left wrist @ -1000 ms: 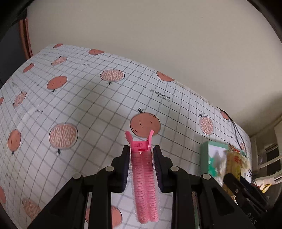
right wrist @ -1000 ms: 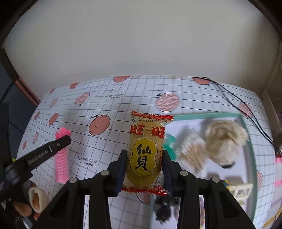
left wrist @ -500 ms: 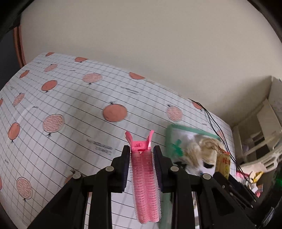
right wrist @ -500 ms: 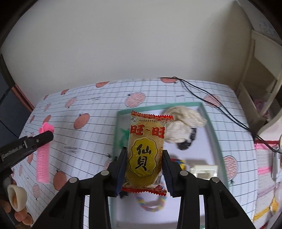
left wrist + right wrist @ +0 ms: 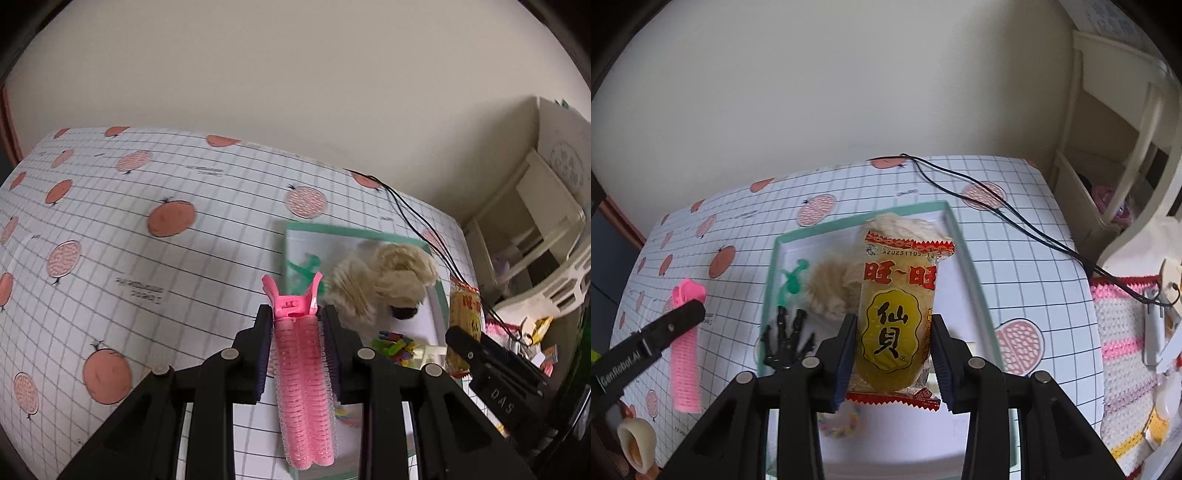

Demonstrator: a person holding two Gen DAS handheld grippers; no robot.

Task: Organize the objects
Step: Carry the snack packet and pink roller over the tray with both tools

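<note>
1. Left tool [image 5: 295, 325]: jaws pressed against both sides of a pink hair roller clip [image 5: 303, 384]. The clip's forked pink end points forward past the fingertips; its ribbed body runs back between the fingers.
2. Left tool is held above the near-left edge of a green-rimmed tray [image 5: 441, 295]. In the right wrist view the same clip [image 5: 686, 354] appears left of the tray [image 5: 975, 295], over the surface.
3. Right tool [image 5: 894, 343]: jaws pinching a yellow snack packet [image 5: 897, 325] with red crimped ends and black characters on a yellow oval. The packet stands lengthwise along the fingers, its top end forward.
4. The packet is held above the tray's middle. From the left wrist view it [image 5: 465, 321] shows at the tray's right side.
5. Tray contents: a cream fluffy bundle [image 5: 905, 227] toward the far end, a second pale fuzzy piece [image 5: 831, 291] beside it, a green plastic piece [image 5: 792, 282] at the left wall, a black claw clip [image 5: 786, 341] nearer the camera, and a pastel beaded ring [image 5: 839, 424] partly under the right tool.
6. Surface [image 5: 1027, 236]: white grid cloth printed with orange fruit. A black cable [image 5: 997, 212] runs across its far right corner.
7. Right of the surface: a pink-and-white crocheted cloth [image 5: 1123, 332] and a cream shelf unit [image 5: 1108, 155].
</note>
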